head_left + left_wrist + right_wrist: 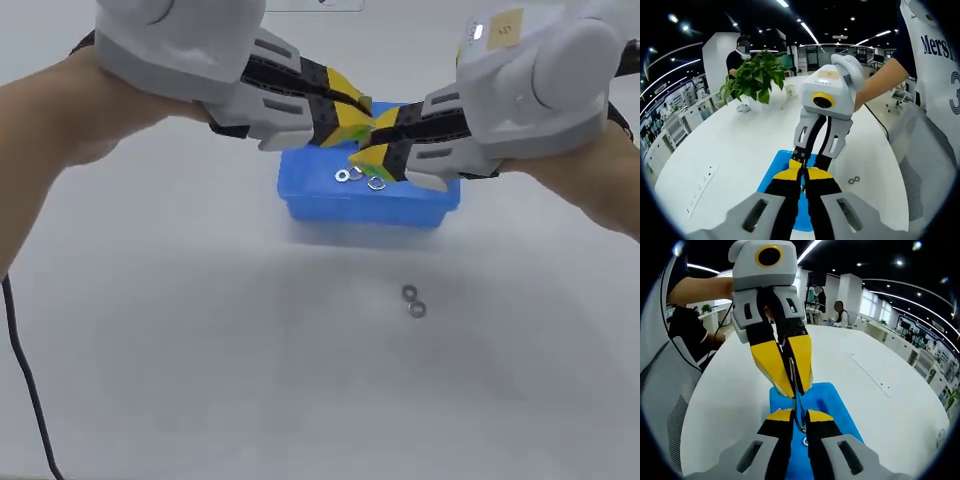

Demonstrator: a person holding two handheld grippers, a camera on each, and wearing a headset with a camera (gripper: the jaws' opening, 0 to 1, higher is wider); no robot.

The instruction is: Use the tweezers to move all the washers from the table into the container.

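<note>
Head view: left tool [362,115] and right tool [368,138] meet tip to tip over the far side of a blue container [360,210] on the white desk [200,350]. The container is an open, shallow tray. Three washers [343,176] lie on its floor, close together and just under the right tool's tips. Two more washers [409,292] lie on the desk in front of the container, side by side and nearly touching, apart from its wall.

Right gripper view: the right tool's jaws are pinched nearly closed on the tweezers [799,412], a thin metal strip. It runs up into the left tool's jaws, which also look pressed together on it. The tweezers hang over the container's blue floor, with one washer just below.
</note>
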